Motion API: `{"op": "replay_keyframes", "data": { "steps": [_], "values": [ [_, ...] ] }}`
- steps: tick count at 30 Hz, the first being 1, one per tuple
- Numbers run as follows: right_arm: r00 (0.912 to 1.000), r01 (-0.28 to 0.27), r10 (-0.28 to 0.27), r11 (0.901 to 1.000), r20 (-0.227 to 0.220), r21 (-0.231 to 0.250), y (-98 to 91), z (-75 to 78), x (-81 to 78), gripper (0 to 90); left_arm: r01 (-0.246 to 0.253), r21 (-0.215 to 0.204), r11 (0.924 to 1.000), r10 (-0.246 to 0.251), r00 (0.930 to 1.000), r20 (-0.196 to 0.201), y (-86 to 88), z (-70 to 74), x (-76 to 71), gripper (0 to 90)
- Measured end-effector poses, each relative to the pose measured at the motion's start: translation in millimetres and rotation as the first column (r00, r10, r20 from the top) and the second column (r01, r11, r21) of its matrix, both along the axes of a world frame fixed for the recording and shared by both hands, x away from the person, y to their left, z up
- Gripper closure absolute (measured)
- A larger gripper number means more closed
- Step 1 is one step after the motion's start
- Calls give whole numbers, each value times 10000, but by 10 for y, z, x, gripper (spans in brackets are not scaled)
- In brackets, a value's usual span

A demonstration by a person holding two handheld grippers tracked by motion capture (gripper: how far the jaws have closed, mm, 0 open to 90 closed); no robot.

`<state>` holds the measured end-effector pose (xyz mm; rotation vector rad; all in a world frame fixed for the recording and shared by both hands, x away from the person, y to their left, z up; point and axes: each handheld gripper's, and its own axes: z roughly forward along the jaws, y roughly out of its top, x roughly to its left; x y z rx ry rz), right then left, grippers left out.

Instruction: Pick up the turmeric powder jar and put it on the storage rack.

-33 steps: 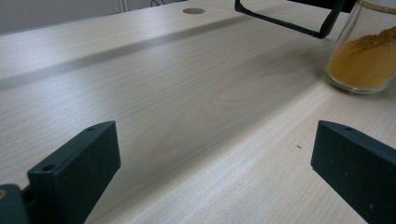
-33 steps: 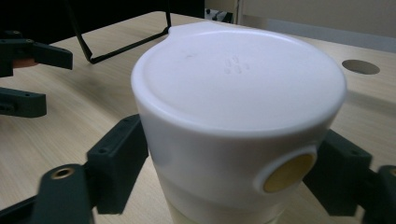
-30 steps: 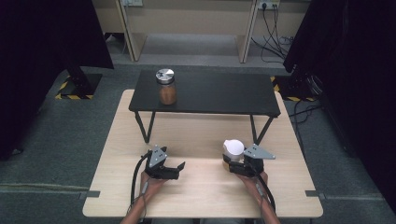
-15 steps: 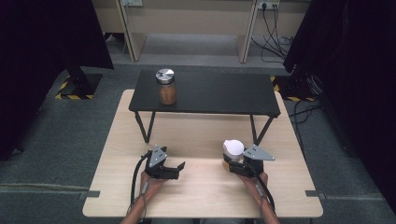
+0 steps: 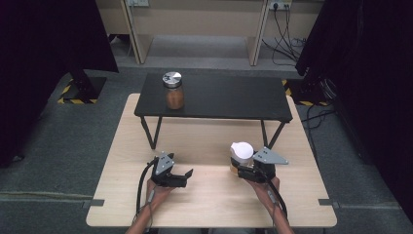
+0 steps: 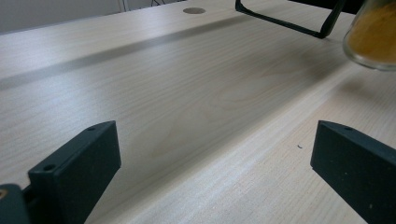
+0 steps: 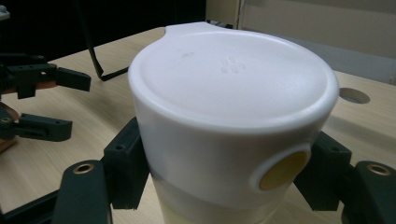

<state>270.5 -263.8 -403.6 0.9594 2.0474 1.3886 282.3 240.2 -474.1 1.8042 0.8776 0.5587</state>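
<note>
- On the bench (image 5: 209, 146), near its front right: white-lidded jar (image 5: 241, 155), upright, pinched in the right hand-held gripper (image 5: 243, 168).
- Seen from the right gripper view: black jaws pressed against both sides of the jar (image 7: 233, 121) just under the white lid, one at left, one at right; jaws just closed onto it.
- On the lid's side, facing that camera: round yellow spot.
- Through the glass in the left gripper view: orange-yellow powder filling the jar (image 6: 373, 35), at the top right corner of that view.
- Whether resting on the wood or lifted slightly: cannot tell.
- Toward the front left of the bench: left hand-held gripper (image 5: 182, 176), spread wide, nothing between its jaws, pointing across toward the right.
- Same in the left gripper view: two jaws far apart, bare pale wood between them.
- In the right gripper view, far left: left hand-held gripper (image 7: 56, 105) again, jaws apart, well clear of the jar.
- Across the back half of the bench: low black shelf (image 5: 224, 97) on thin legs.
- At the shelf's left end: second jar (image 5: 173, 90), metal lid, brown contents, upright, well apart from both hands.
- From the bottom edge of the high view: two forearms reaching in, cables trailing back from each hand-held gripper.
</note>
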Motion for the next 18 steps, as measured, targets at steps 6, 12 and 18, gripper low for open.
{"op": "replay_keyframes", "data": {
  "steps": [6,12,18],
  "values": [
    [9996,-266,267,9996,-79,90,26,227,14,304,-6,-3,10000,6,10000,-3,-1,0,0,8],
    [9993,-338,342,9991,-152,253,52,491,46,304,-10,0,10000,10,10000,-6,-1,1,0,8],
    [9989,-452,453,9989,-102,151,77,755,79,304,-21,-11,10000,21,10000,-11,-3,0,0,9]
  ]
}}
